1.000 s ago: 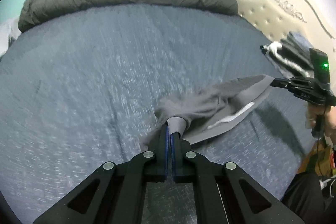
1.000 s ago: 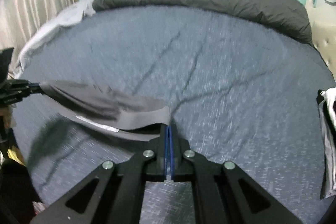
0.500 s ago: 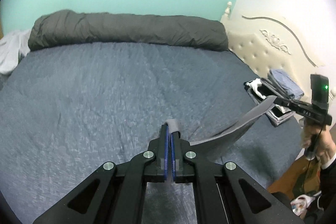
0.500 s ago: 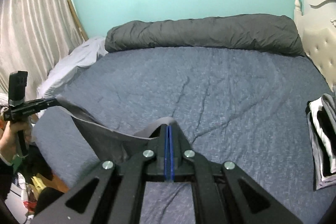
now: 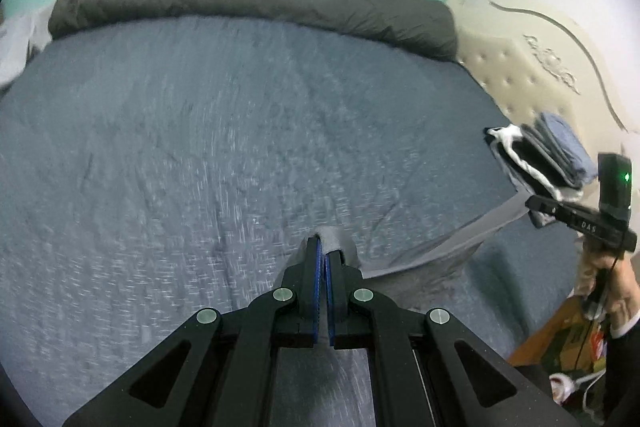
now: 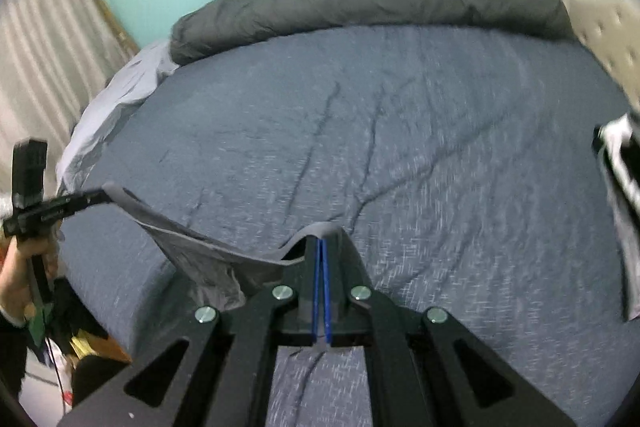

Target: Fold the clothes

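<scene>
Stretching between both claws, the grey garment (image 5: 448, 247) hangs above the bed (image 5: 200, 147), left claw (image 5: 323, 247) and right claw (image 6: 322, 243) each clenched on an end

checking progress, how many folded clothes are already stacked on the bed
2 can be told: a blue one on top, a black-and-white one under it, by the headboard. More may hide beneath.
</scene>
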{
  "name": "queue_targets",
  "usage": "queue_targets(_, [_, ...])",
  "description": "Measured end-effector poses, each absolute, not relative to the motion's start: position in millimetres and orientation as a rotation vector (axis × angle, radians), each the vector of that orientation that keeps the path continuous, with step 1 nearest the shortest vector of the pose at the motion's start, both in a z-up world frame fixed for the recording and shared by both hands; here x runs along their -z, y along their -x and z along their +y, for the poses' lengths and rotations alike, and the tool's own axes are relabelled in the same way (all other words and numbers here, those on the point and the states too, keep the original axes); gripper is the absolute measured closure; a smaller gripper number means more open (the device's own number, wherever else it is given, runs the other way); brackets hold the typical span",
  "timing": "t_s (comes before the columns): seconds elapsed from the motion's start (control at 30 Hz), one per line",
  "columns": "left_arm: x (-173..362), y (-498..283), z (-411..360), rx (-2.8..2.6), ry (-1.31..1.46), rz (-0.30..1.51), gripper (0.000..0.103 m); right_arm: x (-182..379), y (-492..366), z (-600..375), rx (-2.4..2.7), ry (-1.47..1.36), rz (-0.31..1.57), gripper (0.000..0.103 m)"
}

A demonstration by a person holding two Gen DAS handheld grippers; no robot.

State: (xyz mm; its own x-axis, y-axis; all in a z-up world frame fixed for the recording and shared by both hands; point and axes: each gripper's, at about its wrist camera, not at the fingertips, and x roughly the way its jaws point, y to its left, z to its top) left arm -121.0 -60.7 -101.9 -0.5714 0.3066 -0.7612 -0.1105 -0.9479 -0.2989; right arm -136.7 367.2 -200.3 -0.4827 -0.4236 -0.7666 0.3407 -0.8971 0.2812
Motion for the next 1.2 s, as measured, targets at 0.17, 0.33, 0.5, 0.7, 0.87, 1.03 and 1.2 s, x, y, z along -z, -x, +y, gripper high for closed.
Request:
queue_targets(0.17, [139, 155, -67, -2.551, 1.375, -0.406, 0.101, 235, 175, 375, 2.374, -1.311, -0.232, 0.102])
queue_targets(0.33, [170, 194, -75, -2.537, 1.412, -0.534, 0.101, 262, 209, 380, 2.359, -1.328, -0.351, 0.102])
queue_targets(0.5, [204, 219, -79, -2.509, 1.484, -0.584, 0.101, 294, 234, 382, 2.329, -1.418, -0.392, 0.102])
queue_targets(0.7, [235, 224, -71, -2.444, 1.577, -0.552, 0.099, 335, 234, 372, 2.269, -1.571, -0.214, 0.102])
queue_targets(0.87, [245, 214, -59, -2.433, 1.651, -0.347, 0.099, 345, 219, 361, 2.221, -1.624, -0.038, 0.101])
queue_targets(1.03, [248, 207, -61, -2.427, 1.691, -0.324, 0.098, 347, 213, 369, 2.256, -1.663, 0.027, 0.101])
queue_targets(1.2, [239, 204, -60, -2.471, 1.664, -0.271, 0.092, 325, 210, 375, 2.326, -1.557, -0.022, 0.096])
